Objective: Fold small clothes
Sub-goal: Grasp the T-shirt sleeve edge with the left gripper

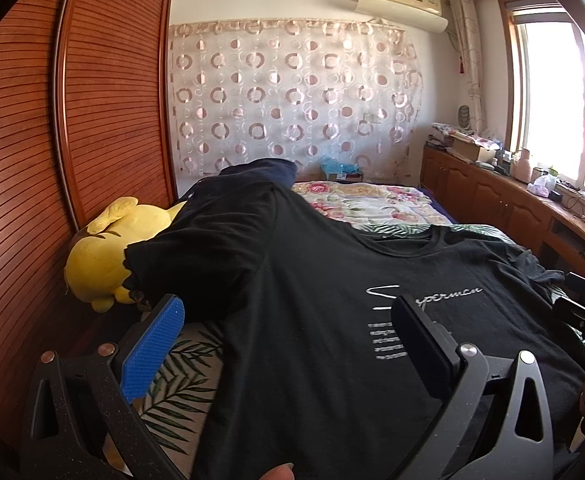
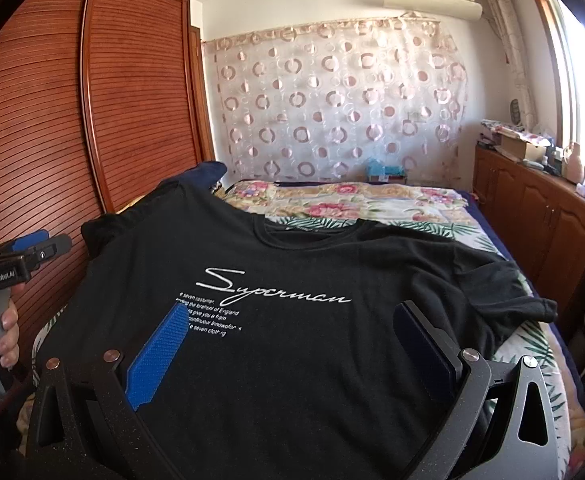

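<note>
A black cotton T-shirt (image 2: pixel 300 320) with white script lettering lies front up, spread across the bed (image 2: pixel 372 200), over a floral quilt and a palm-leaf patterned sheet. Its collar points toward the far patterned sheer curtain (image 2: pixel 332 104). One sleeve rests against a yellow plush toy (image 1: pixel 104 252) at the wardrobe side; the other sleeve is bunched toward the window side.

The left gripper (image 1: pixel 288 316) hovers above the shirt's lower area with its fingers spread wide apart, holding nothing. The right gripper (image 2: pixel 292 316) sits likewise over the printed chest, fingers parted, gripping nothing. Whether either touches the fabric cannot be told.

A person's hand (image 2: pixel 0 328) grasps the left gripper's grey handle beside the slatted wooden wardrobe (image 2: pixel 52 100).
</note>
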### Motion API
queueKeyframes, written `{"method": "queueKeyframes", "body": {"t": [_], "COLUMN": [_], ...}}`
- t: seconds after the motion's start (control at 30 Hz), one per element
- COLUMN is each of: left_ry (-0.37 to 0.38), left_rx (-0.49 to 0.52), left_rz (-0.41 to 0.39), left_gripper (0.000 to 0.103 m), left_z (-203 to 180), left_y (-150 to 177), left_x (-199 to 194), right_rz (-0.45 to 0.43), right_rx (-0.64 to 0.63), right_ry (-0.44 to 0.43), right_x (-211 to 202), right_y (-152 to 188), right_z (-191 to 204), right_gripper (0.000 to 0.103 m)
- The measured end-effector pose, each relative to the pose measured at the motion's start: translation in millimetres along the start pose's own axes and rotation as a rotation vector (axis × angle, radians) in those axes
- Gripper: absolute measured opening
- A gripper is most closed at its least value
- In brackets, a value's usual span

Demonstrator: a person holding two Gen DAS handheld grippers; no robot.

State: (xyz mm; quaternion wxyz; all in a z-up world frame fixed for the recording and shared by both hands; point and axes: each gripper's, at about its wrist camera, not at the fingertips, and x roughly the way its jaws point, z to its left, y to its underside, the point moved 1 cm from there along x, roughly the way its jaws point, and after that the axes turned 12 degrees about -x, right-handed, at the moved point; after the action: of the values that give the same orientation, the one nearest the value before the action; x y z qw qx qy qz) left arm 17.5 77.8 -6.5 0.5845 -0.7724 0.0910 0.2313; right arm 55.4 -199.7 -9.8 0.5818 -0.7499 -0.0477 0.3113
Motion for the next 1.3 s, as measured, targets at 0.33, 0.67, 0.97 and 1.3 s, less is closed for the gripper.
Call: {"method": "queueKeyframes", "body": {"t": [0.33,0.67,0.97,1.3], "left_ry": [0.05,0.041,-0.023,-0.056], "left_rx": [-0.027,-0.101,-0.13,-0.094], "left_rz": [0.068,0.145,0.164,0.156], "left_gripper": [0.097,0.062,0.036,0.007], "left_z": [47.7,105.0,131.8,134.4], "left_y": [-9.4,-32.1,-43.1,-41.5], "left_x": [28.6,71.5,106.7,107.5], "right_rz": [0.044,0.048,0.058,0.066], "right_rx": [-0.083,-0.084,-0.117,-0.095], "right_ry": [-0.06,-0.134,-0.172,-0.159], "right_x": [38.9,53.1,58.4,59.8], "right_y": [-24.6,-25.3,-29.1,-24.8], "right_z": [-14.9,-16.9,-11.9,-15.6], "right_gripper": [0.102,0.102,0.102,0.102]}}
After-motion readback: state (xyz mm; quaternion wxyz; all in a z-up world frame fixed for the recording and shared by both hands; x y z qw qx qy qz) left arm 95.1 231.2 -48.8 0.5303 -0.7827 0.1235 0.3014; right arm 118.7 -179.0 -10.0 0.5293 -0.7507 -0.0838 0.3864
